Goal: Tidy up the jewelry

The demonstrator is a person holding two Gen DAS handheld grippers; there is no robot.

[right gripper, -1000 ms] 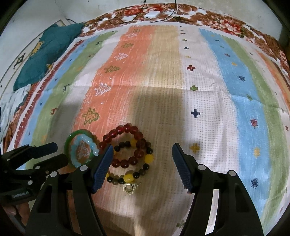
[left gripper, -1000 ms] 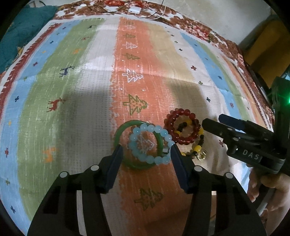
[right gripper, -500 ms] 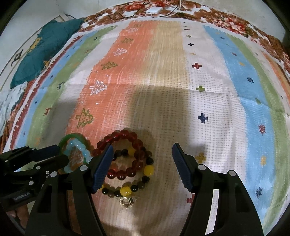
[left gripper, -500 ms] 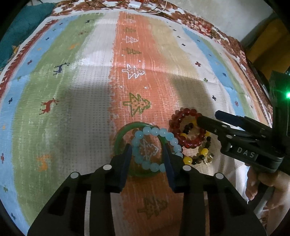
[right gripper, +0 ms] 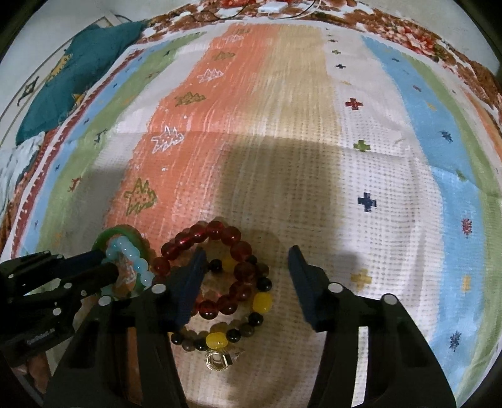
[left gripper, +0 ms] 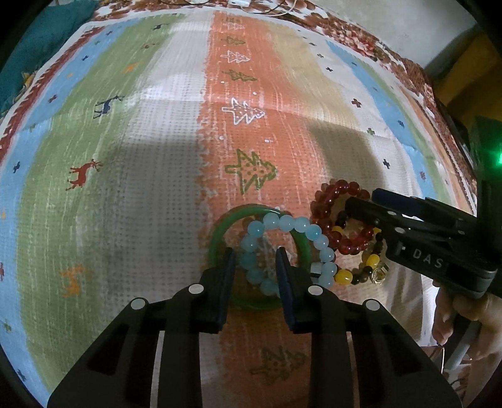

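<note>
A green bangle [left gripper: 219, 232] lies on the striped cloth with a light blue bead bracelet [left gripper: 284, 222] on top of it. My left gripper [left gripper: 254, 266] has its jaws narrowed around the near side of the blue bracelet. To the right lie a red bead bracelet [right gripper: 219, 232] and a dark and yellow bead bracelet [right gripper: 260, 303] with a small metal charm [right gripper: 216, 359]. My right gripper [right gripper: 246, 276] is open over the red bracelet, its left finger inside the ring. It also shows in the left wrist view [left gripper: 360, 201].
A striped patterned cloth [right gripper: 313, 125] covers the surface. A teal cushion [right gripper: 72, 81] lies at the far left. A white plug and cables [right gripper: 273, 6] lie at the far edge.
My left gripper's jaws have closed in from wide apart onto the near side of the blue bracelet. My right gripper has moved forward over the red bracelet.
</note>
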